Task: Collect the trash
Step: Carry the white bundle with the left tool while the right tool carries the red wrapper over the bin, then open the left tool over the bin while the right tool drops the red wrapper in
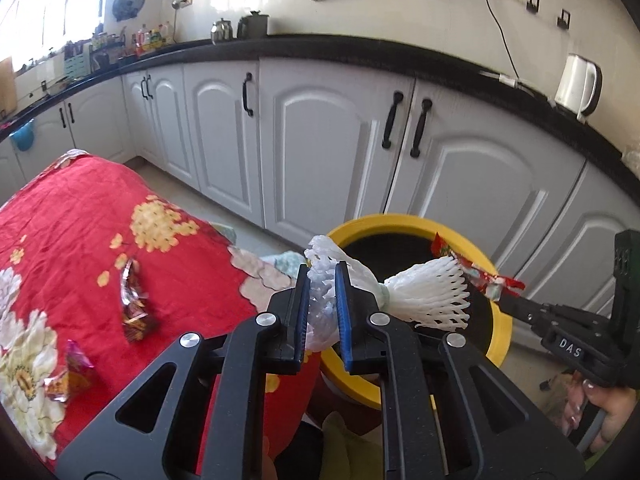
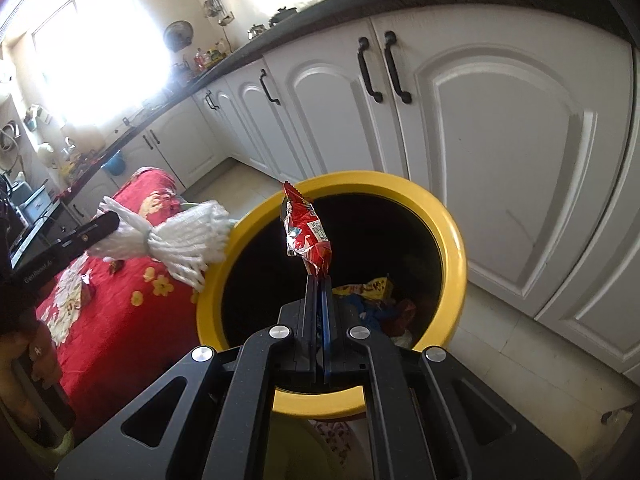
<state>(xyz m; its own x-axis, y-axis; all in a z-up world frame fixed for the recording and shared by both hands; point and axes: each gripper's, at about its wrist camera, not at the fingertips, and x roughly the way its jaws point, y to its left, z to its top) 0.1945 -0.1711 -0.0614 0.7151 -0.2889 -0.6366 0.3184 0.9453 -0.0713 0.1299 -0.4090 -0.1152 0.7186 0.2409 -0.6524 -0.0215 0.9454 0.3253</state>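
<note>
My left gripper (image 1: 322,280) is shut on a white foam net sleeve (image 1: 424,298), tied in the middle, which hangs over the near-left rim of the yellow-rimmed bin (image 1: 502,330). The same foam net (image 2: 188,238) shows in the right wrist view beside the bin's left rim (image 2: 452,236). My right gripper (image 2: 319,280) is shut on a red snack wrapper (image 2: 306,234), held upright above the bin's dark opening. That wrapper (image 1: 480,276) also appears beyond the foam net, with the right gripper (image 1: 500,300) coming in from the right.
A table with a red flowered cloth (image 1: 80,220) stands left of the bin, with a foil wrapper (image 1: 134,304) and a pink one (image 1: 72,372) on it. Several wrappers (image 2: 368,292) lie inside the bin. White cabinets (image 1: 320,148) under a black counter run behind.
</note>
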